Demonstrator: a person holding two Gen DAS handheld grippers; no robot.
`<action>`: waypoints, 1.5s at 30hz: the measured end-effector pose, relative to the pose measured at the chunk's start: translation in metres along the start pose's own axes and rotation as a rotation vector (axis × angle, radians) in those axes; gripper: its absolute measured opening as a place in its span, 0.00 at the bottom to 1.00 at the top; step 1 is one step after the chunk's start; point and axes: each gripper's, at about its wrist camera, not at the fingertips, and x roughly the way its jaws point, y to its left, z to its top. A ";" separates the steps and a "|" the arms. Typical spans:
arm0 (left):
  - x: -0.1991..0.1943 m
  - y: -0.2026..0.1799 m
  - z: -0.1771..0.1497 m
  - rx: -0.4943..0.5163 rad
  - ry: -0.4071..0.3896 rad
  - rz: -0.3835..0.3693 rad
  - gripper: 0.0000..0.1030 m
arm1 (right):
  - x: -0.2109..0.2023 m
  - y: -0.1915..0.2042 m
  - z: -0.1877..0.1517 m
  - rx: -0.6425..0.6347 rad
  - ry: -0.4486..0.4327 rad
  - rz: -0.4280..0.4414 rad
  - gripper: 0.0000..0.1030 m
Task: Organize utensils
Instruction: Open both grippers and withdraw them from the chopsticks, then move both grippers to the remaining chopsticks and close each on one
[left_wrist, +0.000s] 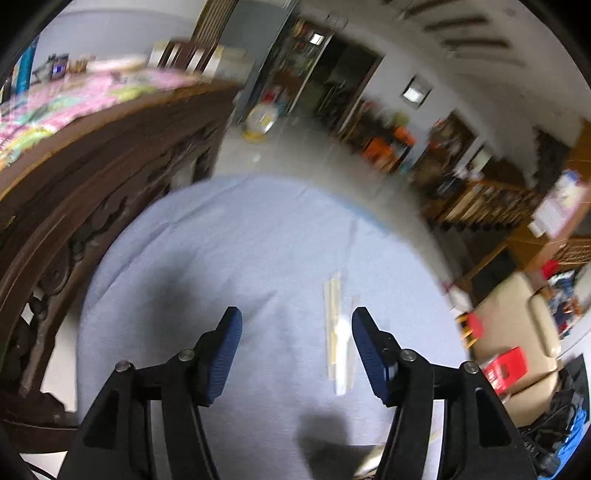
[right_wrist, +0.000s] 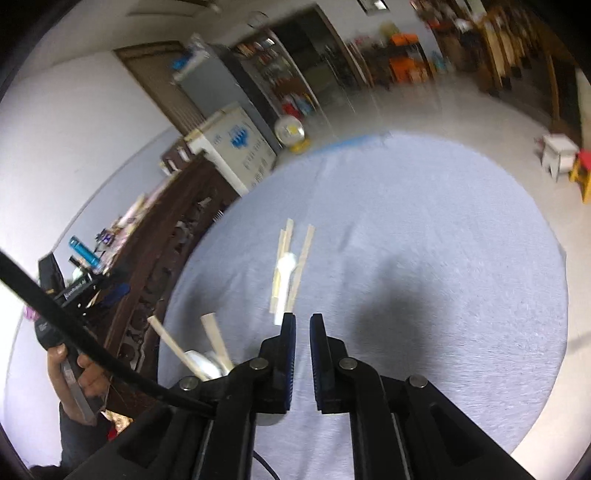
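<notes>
A small bunch of utensils lies on the round table's pale blue cloth (left_wrist: 240, 240): pale wooden chopsticks (left_wrist: 331, 325) and a clear plastic spoon (left_wrist: 342, 354). My left gripper (left_wrist: 297, 350) is open and empty above the cloth, the utensils just inside its right finger. In the right wrist view the same chopsticks (right_wrist: 303, 258) and spoon (right_wrist: 285, 273) lie just ahead of my right gripper (right_wrist: 303, 321), whose fingers are nearly together with nothing between them. A metal cup (right_wrist: 207, 363) holding wooden sticks (right_wrist: 218, 343) stands at the lower left.
A dark carved wooden cabinet (left_wrist: 92, 177) stands close along the table's left side. A white chest freezer (right_wrist: 236, 147) is behind it. Red stools (left_wrist: 506, 365) and a beige seat (left_wrist: 524, 332) are on the right. The view is motion-blurred.
</notes>
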 end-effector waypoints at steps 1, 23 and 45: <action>0.014 0.006 0.005 -0.010 0.047 0.027 0.61 | 0.011 -0.009 0.006 0.015 0.041 0.001 0.11; 0.209 0.005 0.020 0.113 0.435 0.195 0.61 | 0.258 0.004 0.125 -0.047 0.425 -0.092 0.11; 0.246 0.004 0.042 0.118 0.446 0.176 0.61 | 0.345 0.050 0.149 -0.154 0.501 -0.293 0.07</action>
